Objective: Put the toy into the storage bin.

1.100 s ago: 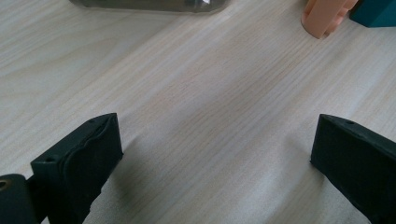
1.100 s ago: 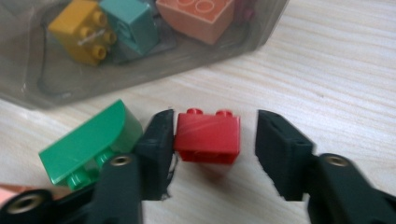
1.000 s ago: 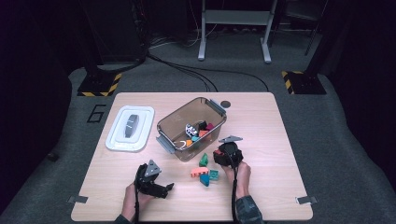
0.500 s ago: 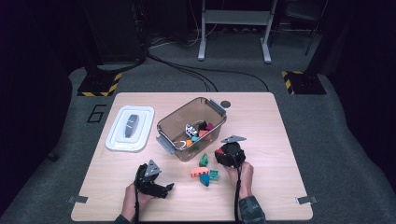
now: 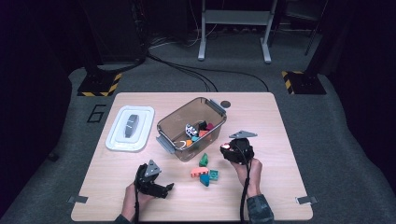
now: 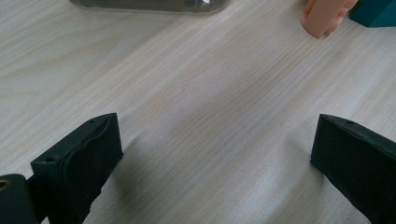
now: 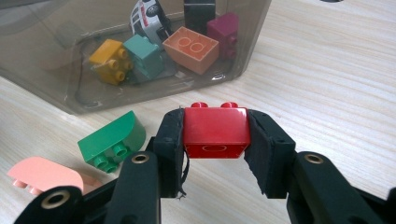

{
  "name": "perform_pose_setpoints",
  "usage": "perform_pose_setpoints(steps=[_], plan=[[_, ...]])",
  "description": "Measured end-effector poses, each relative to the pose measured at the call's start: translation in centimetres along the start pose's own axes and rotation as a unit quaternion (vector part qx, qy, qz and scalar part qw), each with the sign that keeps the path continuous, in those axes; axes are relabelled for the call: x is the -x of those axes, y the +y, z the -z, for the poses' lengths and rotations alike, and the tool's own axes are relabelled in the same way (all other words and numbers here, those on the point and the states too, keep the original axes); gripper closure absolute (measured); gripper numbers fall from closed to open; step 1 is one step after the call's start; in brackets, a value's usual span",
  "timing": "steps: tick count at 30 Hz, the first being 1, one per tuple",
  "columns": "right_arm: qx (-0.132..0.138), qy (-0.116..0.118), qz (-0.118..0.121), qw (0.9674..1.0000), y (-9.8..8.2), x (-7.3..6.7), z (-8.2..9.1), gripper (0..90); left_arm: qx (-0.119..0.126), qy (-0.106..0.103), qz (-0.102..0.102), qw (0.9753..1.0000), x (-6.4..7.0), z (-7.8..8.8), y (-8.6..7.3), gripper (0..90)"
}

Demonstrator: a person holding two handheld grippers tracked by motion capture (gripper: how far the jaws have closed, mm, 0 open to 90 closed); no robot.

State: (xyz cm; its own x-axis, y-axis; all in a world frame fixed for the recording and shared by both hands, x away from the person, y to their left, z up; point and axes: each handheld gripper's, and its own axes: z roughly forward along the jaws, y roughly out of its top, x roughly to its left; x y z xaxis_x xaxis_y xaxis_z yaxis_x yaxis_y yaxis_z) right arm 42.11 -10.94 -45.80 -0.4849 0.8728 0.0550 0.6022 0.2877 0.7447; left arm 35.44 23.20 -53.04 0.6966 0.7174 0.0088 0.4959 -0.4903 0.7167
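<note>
your right tool (image 7: 215, 135) is clamped on the red plastic brick (image 7: 215, 127) beside the clear plastic bin (image 5: 173, 131). your left tool (image 6: 217, 154) stands released over the wooden tabletop (image 5: 280, 140). green (image 7: 112, 140) and orange (image 7: 44, 176) bricks remain outside.

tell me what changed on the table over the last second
The right hand-held gripper, jaws just closing on the red plastic brick, has lifted it toward the clear plastic bin. The left hand-held gripper, white lid and loose bricks stayed put.
</note>
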Motion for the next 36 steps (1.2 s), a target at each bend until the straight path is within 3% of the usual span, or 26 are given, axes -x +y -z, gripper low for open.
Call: perform_pose_setpoints(steps=[17,36], plan=[[0.008,-0.007,-0.01,0.9999,0.6,0.9,1.4,58.8,-0.002,-0.001,0.001,1.0,0.0,0.0,0.0,1.9],[0.021,-0.012,0.008,0.9997,3.0,1.3,3.2,58.8,0.0,0.001,0.0,1.0,0.0,0.0,0.0,1.9]])
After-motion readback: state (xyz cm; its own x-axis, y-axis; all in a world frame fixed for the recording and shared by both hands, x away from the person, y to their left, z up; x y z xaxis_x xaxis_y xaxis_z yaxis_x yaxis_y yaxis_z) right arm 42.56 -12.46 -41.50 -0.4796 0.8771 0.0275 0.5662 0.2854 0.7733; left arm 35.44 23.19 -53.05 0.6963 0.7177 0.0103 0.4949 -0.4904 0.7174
